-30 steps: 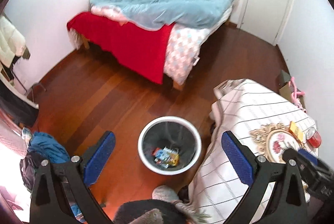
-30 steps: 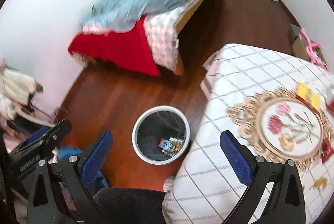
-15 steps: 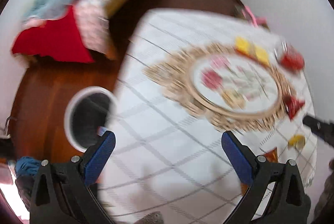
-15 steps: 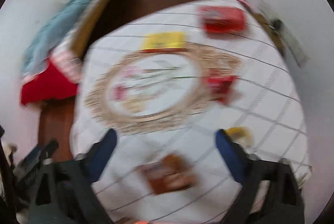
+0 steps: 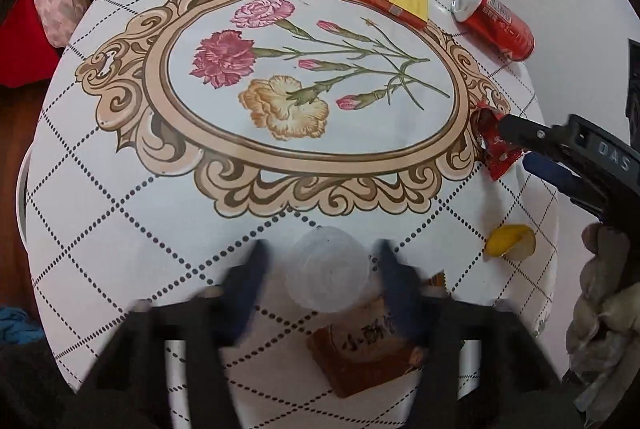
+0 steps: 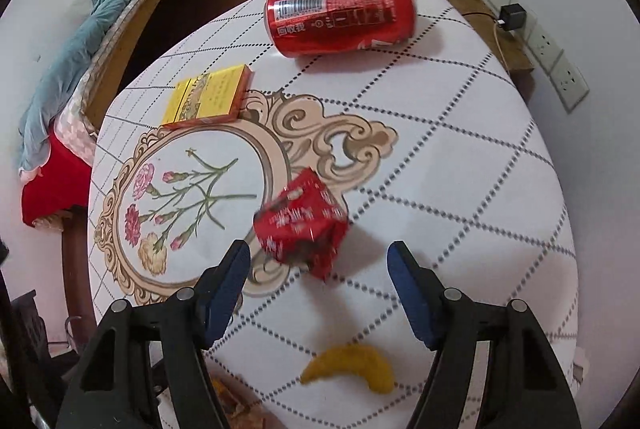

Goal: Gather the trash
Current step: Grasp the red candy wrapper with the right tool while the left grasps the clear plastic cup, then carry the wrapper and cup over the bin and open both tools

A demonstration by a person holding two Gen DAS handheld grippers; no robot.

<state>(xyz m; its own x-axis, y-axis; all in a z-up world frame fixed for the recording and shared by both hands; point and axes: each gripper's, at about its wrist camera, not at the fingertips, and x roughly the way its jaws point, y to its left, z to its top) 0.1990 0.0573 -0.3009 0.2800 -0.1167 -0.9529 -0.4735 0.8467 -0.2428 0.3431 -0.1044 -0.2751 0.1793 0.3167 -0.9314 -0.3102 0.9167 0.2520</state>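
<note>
Left wrist view: my left gripper (image 5: 322,271) has just been closing, its blurred jaws either side of a clear plastic cup (image 5: 327,269) near the table's (image 5: 120,221) near edge, above a brown packet (image 5: 368,353); whether they press it I cannot tell. My right gripper (image 6: 318,257) has also been closing, jaws still apart, the crumpled red wrapper (image 6: 300,229) just ahead between the tips, untouched.

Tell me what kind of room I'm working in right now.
Most likely a bedroom in a home: a bed with a blue quilt and red cover stands beside the cloth-covered table, and wall sockets with a plugged-in charger sit on the white wall.
</note>
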